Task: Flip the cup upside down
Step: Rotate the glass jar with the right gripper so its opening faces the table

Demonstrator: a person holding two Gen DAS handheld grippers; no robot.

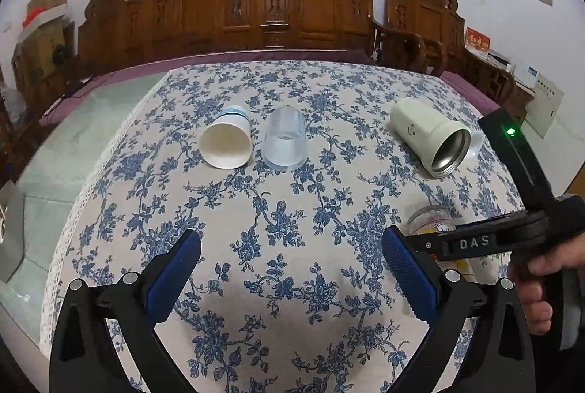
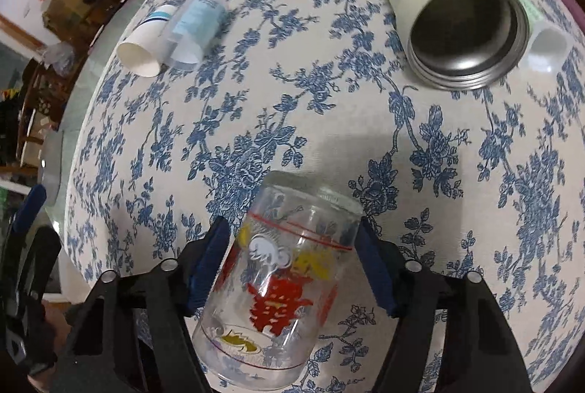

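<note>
Glass cup [image 2: 278, 287], printed red and yellow, pinched between the blue pads of the right tool [image 2: 292, 265], tilted above the near part of the floral-clothed bench [image 2: 329, 122]. Left tool [image 1: 290, 265] spread wide, holding nothing. Farther off, lying on their sides: paper cup [image 1: 226, 144], clear plastic cup [image 1: 284, 142], cream steel flask [image 1: 431, 137].

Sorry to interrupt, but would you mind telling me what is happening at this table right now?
A person works two handheld tools over a floral tablecloth. The right tool grips a printed glass cup, held tilted. The left tool hovers open and empty. A paper cup, a clear plastic cup and a cream steel tumbler lie on their sides.
</note>
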